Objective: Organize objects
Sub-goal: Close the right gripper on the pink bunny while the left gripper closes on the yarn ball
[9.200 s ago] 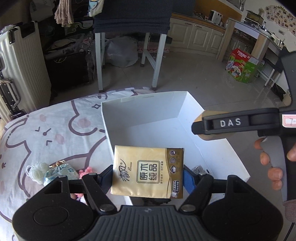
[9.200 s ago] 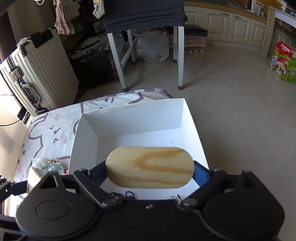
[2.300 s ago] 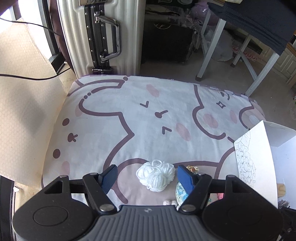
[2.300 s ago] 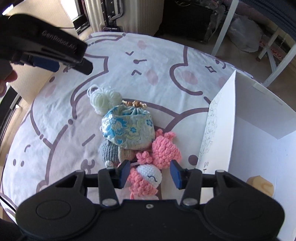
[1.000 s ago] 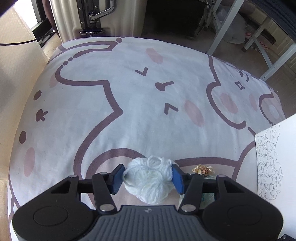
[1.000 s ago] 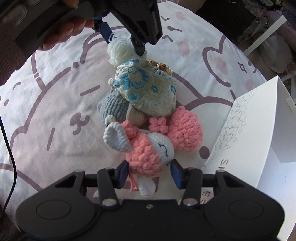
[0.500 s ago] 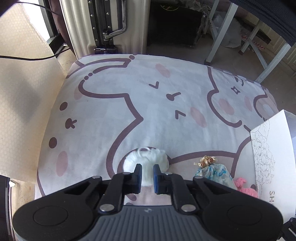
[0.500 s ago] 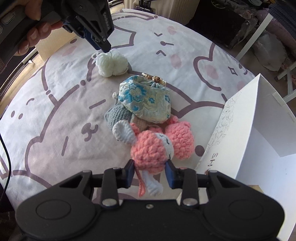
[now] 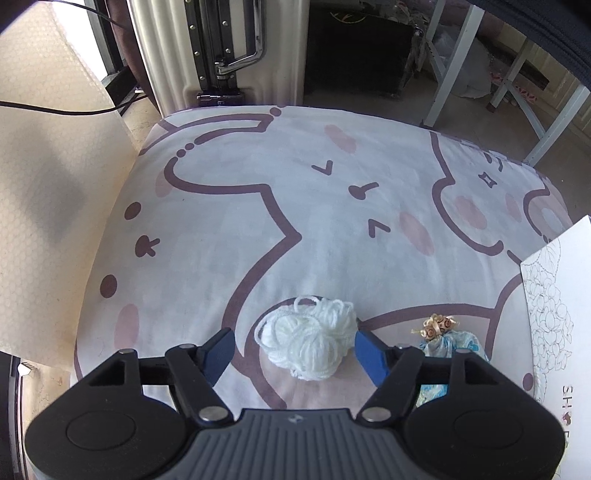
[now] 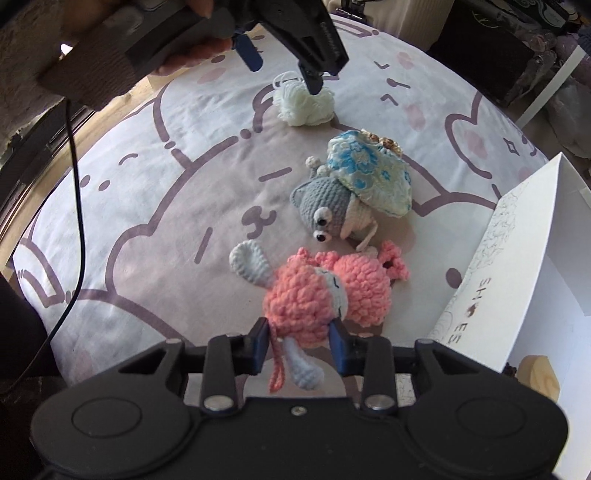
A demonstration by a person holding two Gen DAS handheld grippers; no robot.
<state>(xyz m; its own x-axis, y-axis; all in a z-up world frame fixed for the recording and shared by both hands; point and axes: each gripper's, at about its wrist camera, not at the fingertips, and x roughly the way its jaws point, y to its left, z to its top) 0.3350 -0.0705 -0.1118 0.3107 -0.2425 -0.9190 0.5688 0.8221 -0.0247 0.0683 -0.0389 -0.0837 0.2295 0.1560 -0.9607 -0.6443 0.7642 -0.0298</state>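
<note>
A white yarn ball lies on the cartoon-print cloth; it also shows in the right wrist view. My left gripper is open with its fingers on either side of the yarn. My right gripper is shut on a pink crochet doll and holds it just above the cloth. A grey crochet cat lies under a blue floral pouch. The white shoe box stands at the right with a wooden block inside.
A silver suitcase and a black bag stand beyond the table's far edge. White chair legs are at the back right. A black cable hangs at the left. The left gripper's handle and hand are over the far left.
My left gripper was shut above the yarn half a second ago and is now open around it. My right gripper has closed tighter on the pink doll and lifted it slightly.
</note>
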